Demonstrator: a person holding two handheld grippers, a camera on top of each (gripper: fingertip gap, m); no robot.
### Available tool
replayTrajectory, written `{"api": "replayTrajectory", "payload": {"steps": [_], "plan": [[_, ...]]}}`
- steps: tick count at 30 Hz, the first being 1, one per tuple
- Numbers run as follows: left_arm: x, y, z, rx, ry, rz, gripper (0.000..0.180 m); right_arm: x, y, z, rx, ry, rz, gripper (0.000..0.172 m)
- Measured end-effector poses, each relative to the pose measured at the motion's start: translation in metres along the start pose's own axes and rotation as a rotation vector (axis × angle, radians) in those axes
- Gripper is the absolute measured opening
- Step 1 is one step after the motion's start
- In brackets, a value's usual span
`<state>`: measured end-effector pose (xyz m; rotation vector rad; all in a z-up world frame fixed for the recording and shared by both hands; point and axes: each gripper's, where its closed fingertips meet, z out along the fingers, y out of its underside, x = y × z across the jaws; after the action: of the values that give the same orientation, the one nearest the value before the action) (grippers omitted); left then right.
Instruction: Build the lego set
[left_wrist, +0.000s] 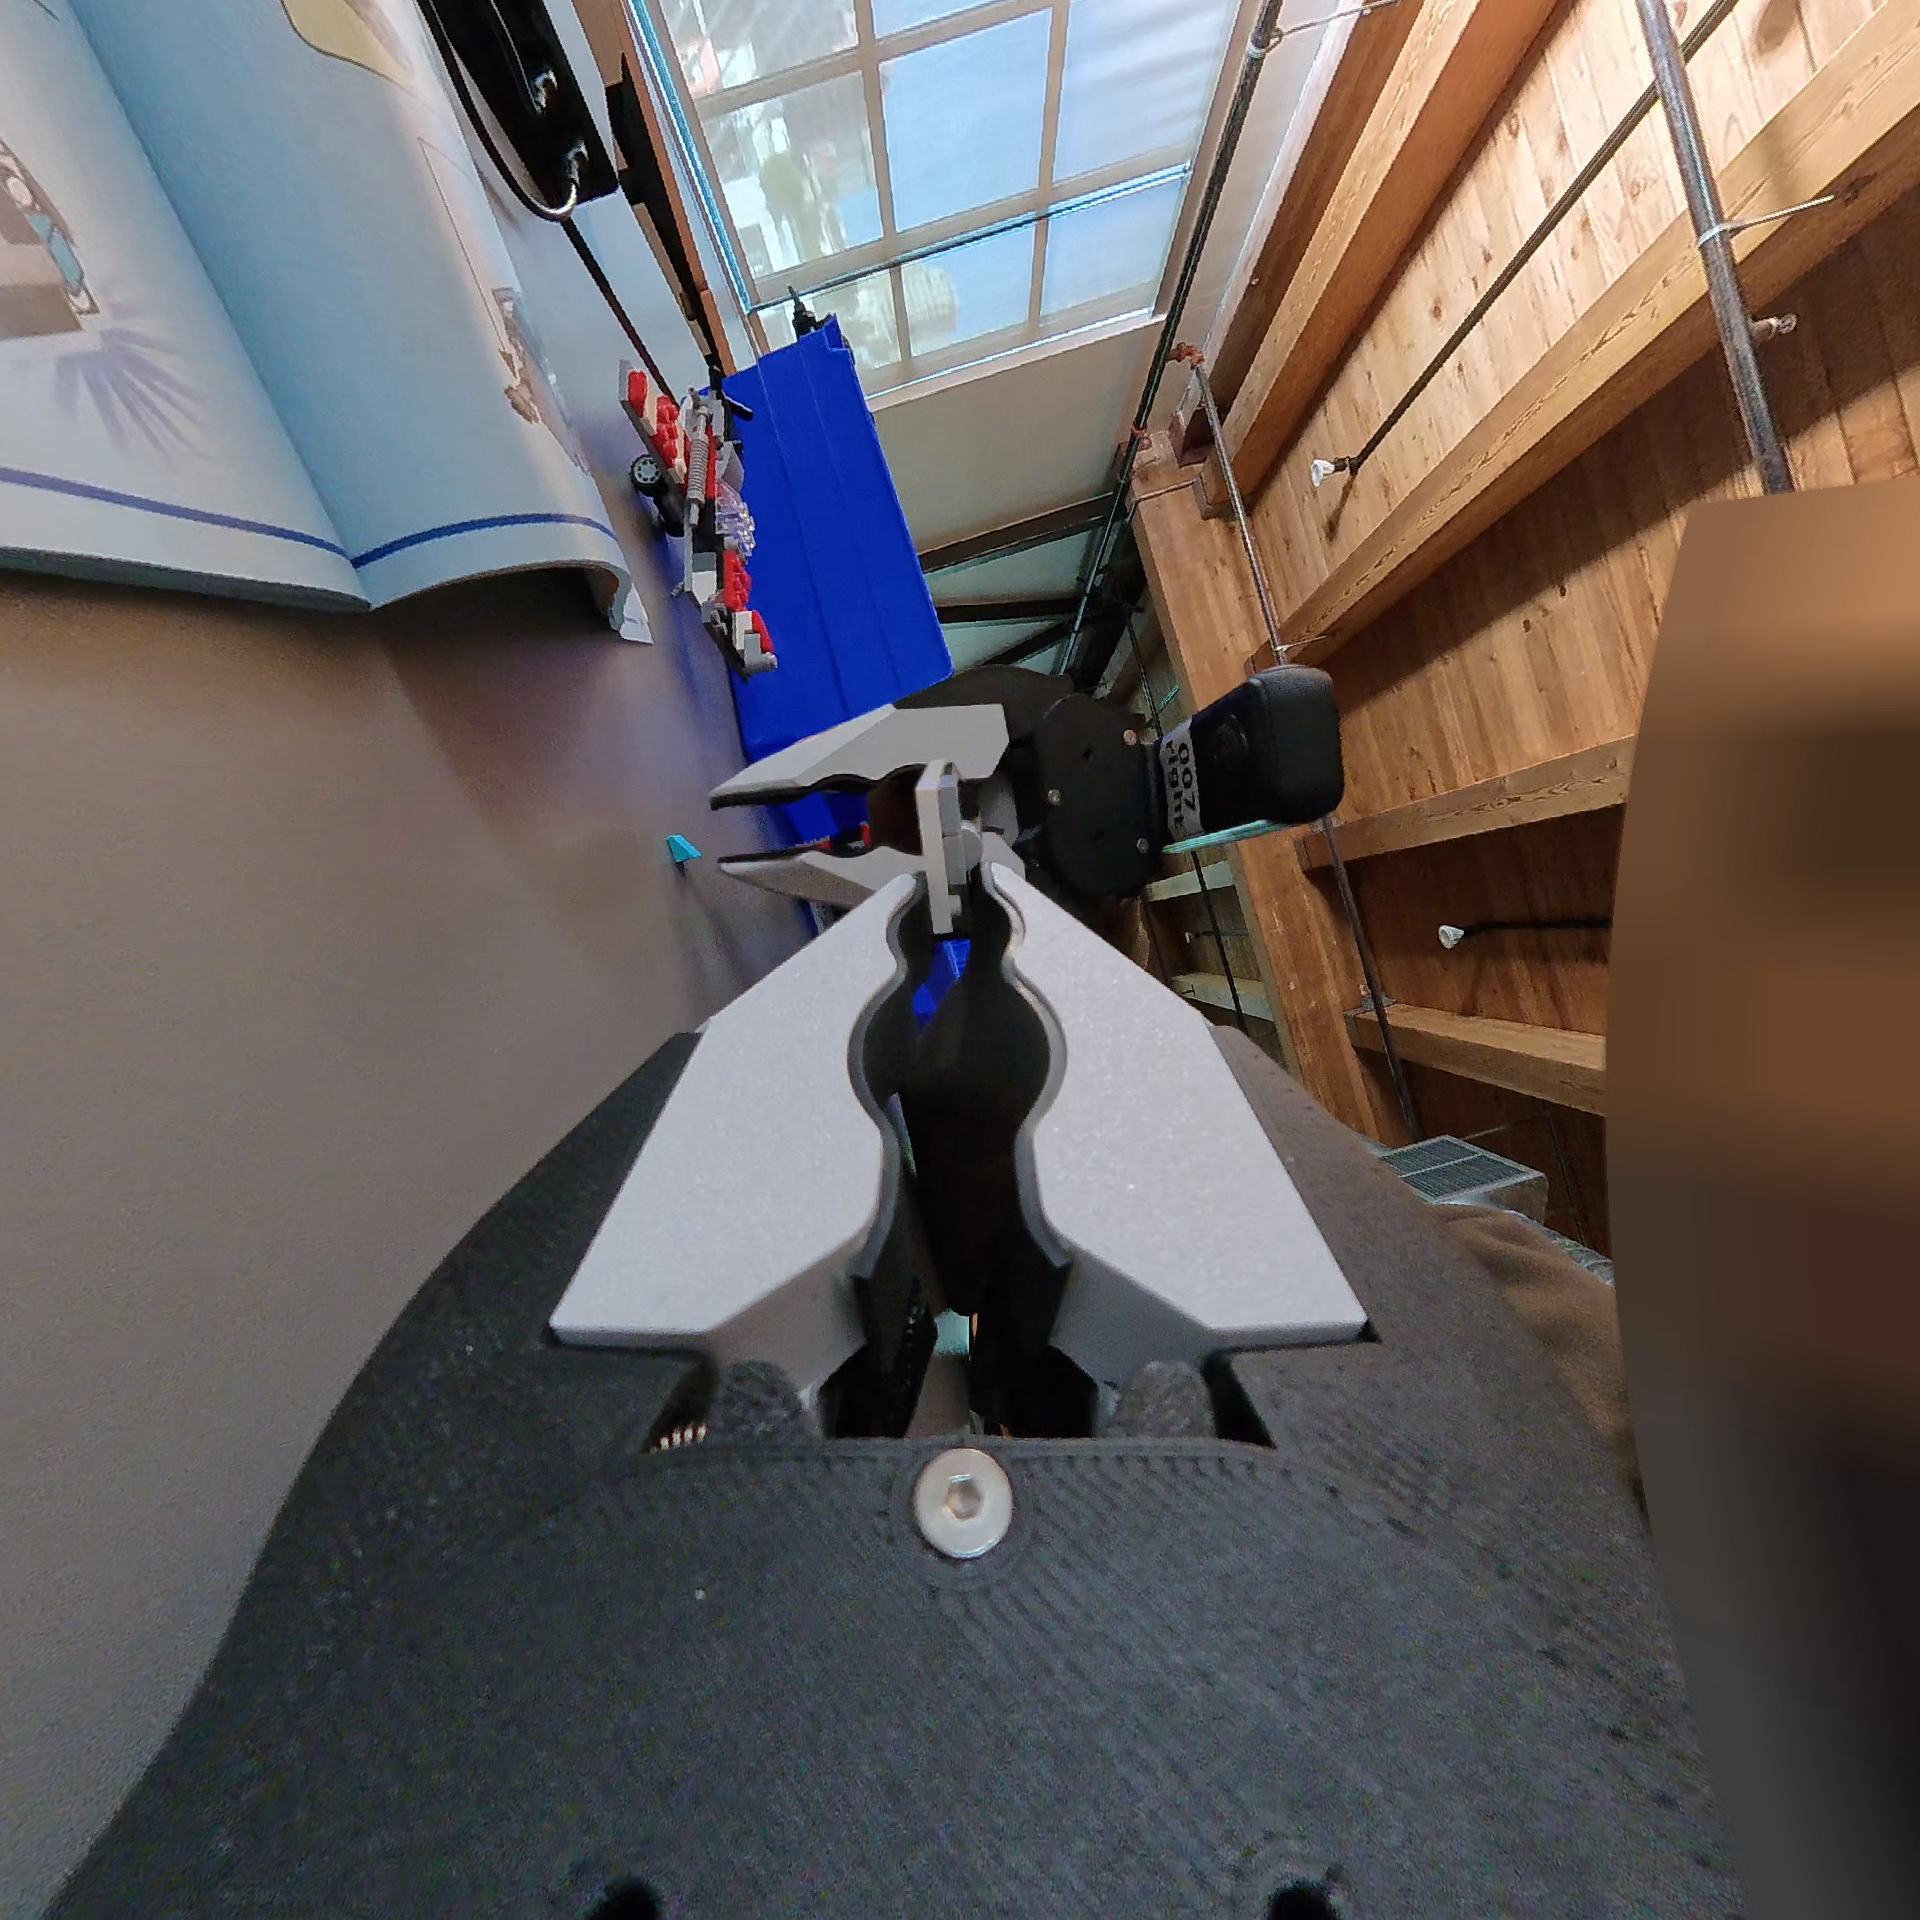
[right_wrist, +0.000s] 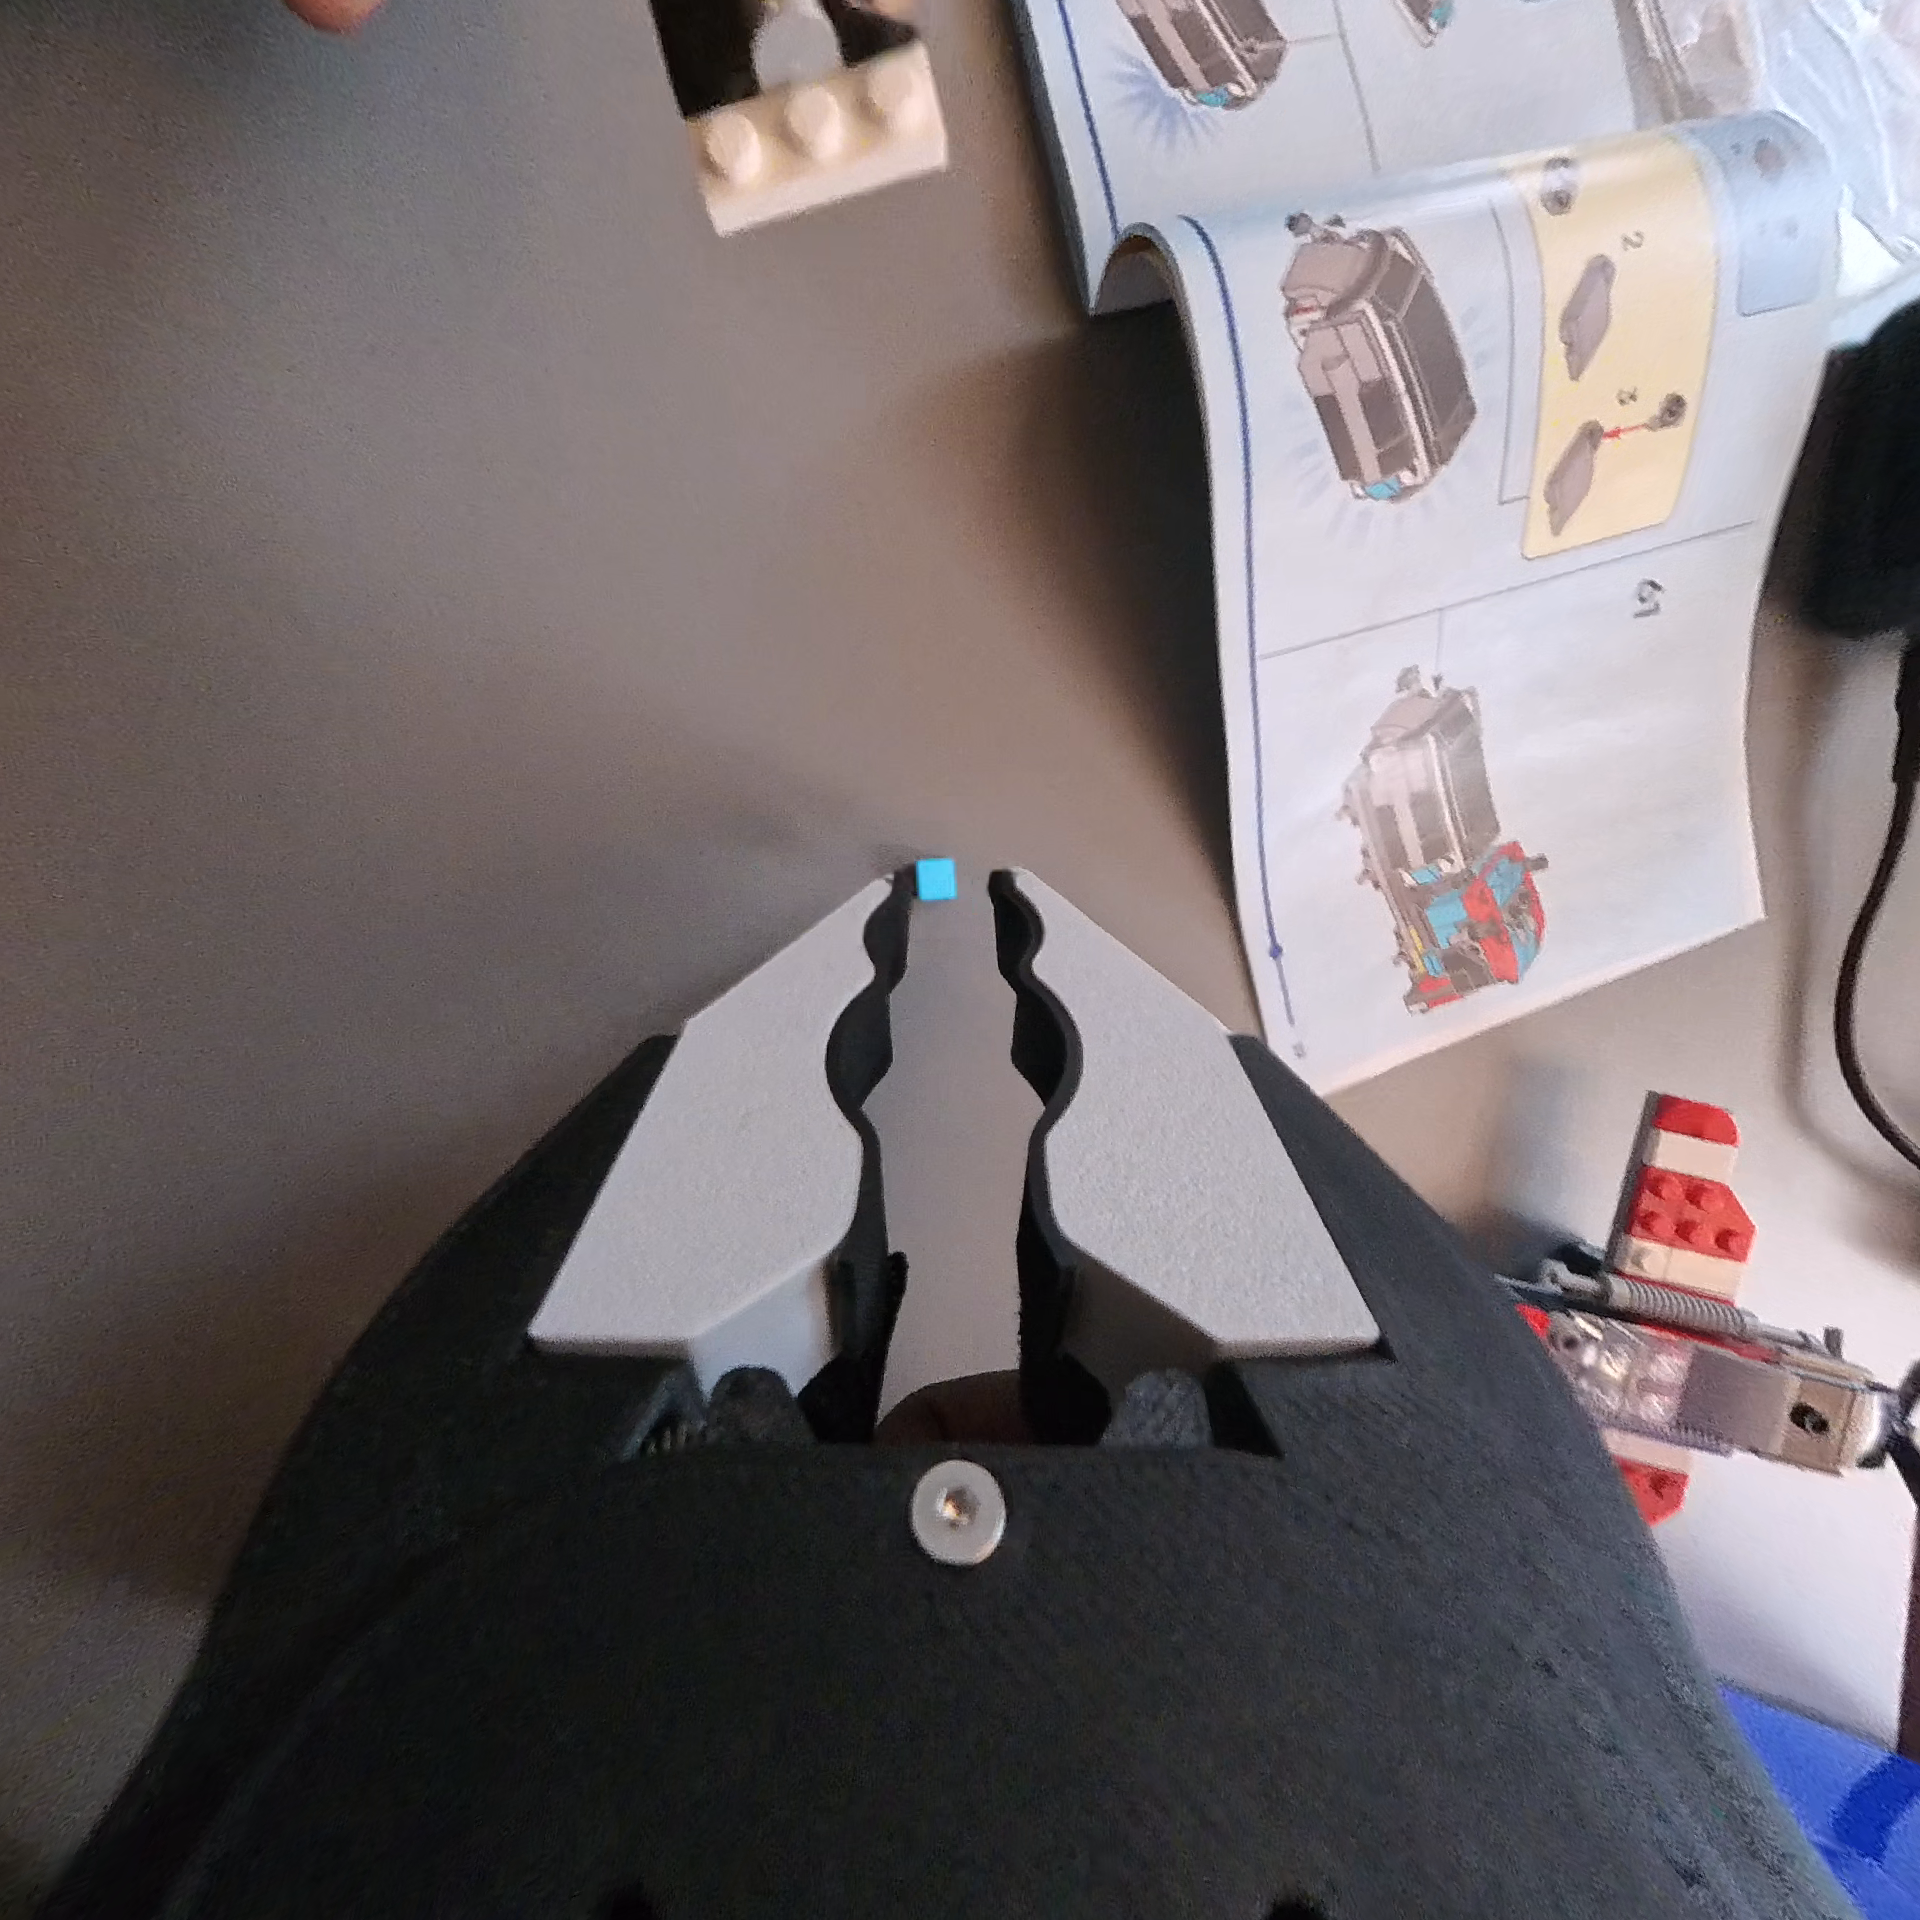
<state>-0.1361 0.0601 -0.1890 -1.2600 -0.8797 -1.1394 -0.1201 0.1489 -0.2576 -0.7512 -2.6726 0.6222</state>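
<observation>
Left wrist view: left gripper (left_wrist: 951, 883) clamped on a small grey brick assembly (left_wrist: 943, 831) at its fingertips, held above the grey table (left_wrist: 312, 935). Right wrist view: right gripper (right_wrist: 943, 883) jaws apart over the table, tiny blue piece (right_wrist: 935, 878) between the tips, just beside the left fingertip (right_wrist: 883, 904), clear of the right one; instruction booklet (right_wrist: 1455, 623) off to the right.

You are working over a matte grey-brown bench (left_wrist: 312, 935). Beyond its far end a multi-pane window (left_wrist: 935, 177) lets in bright daylight. Beside the window runs a wall of warm wooden planks and beams (left_wrist: 1507, 416), with metal rods (left_wrist: 1725, 260) fixed along it.
</observation>
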Motion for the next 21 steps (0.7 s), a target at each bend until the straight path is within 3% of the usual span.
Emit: {"api": "replayTrajectory", "payload": {"steps": [7,21], "plan": [[0.000,-0.001,0.000,0.005,-0.005,0.018,0.007,0.002,0.009,0.004,-0.047,0.013,-0.008,0.017],[0.001,-0.005,-0.001,0.017,-0.008,0.040,0.007,0.004,-0.005,0.011,-0.001,0.041,-0.013,0.017]]}}
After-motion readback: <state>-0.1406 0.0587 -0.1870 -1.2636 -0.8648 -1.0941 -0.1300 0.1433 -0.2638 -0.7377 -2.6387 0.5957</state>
